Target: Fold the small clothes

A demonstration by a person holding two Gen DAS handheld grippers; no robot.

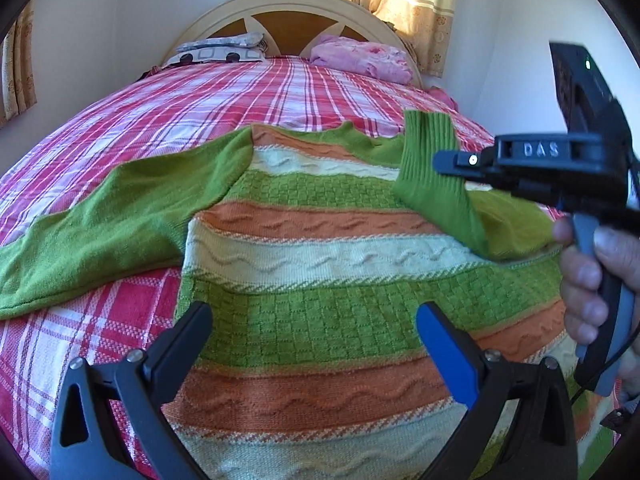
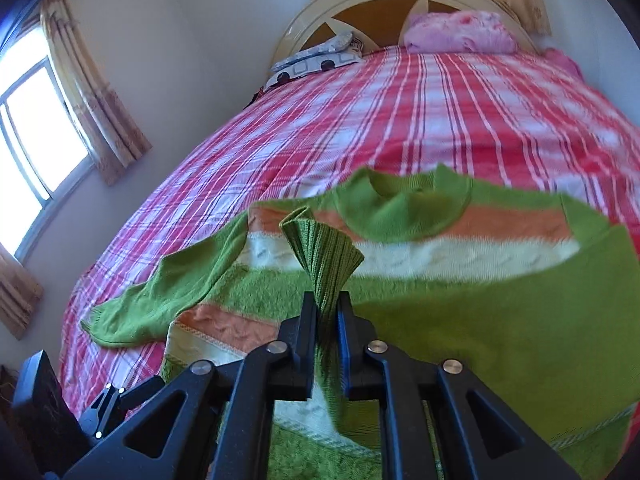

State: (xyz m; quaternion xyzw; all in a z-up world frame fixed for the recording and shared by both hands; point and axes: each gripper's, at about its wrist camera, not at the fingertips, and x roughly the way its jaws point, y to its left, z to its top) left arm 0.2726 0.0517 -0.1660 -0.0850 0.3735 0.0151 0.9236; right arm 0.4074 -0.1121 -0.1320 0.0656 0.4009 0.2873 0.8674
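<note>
Across the left of the left wrist view, one green sleeve (image 1: 120, 216) of the striped sweater (image 1: 320, 240) runs out flat from the shoulder, slanting down to the left edge of the frame over the red plaid bedcover (image 1: 160, 112).

Moving to the middle, the sweater lies spread flat. Its long axis runs from the hem at the bottom of the frame up to the neckline, and the neck points at the wooden headboard (image 1: 288, 20) at the top. The orange, cream and green stripes run across from left to right.

My left claw (image 1: 314, 312) sits at the bottom centre with its two fingers spread wide and nothing between them. It hovers over the lower stripes, so the sweater stretches away ahead of it and passes under both fingers.

Further right, the other sleeve is brought in over the chest. Its ribbed cuff (image 1: 428, 152) stands up from the body, just left of my right claw (image 1: 448, 160), which reaches in from the right edge with my hand (image 1: 588, 272) on its grip.

From the right wrist view, the right claw (image 2: 326, 304) has its fingers nearly together, pinching the sleeve just below the ribbed cuff (image 2: 320, 252). The cuff fans out above the fingertips, and the rest of the sleeve hangs down between the fingers toward the bottom of the frame. Beyond it, the neckline again faces the headboard at the upper right.
</note>
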